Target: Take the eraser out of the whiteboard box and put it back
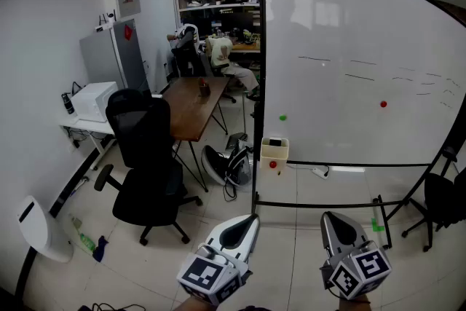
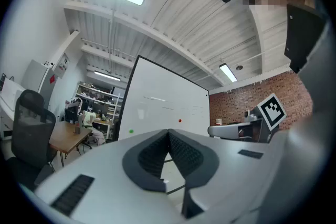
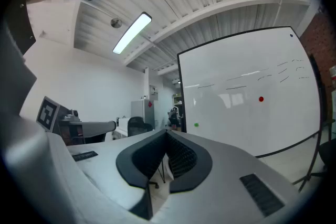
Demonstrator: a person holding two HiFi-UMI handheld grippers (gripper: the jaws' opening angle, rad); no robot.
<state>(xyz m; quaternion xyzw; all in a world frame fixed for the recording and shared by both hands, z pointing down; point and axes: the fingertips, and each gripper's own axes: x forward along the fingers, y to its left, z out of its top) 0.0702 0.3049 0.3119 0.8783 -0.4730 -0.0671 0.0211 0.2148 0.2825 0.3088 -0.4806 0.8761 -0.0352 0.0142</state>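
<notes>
At the lower-left corner of the whiteboard (image 1: 349,47), by its frame, hangs the small cream whiteboard box (image 1: 274,149). The eraser is presumably inside, too small to make out from here. Both grippers sit low in the head view, well apart from the box, so the step in hand looks like the approach. To do it well: walk in close, open one gripper's jaws before reaching the box, come from above w/ jaws either side of the eraser, and don't knock the box. Fingers now: left gripper (image 1: 250,221) jaws pressed together, nothing between; right gripper (image 1: 329,221) same, closed & empty, touching nothing.
</notes>
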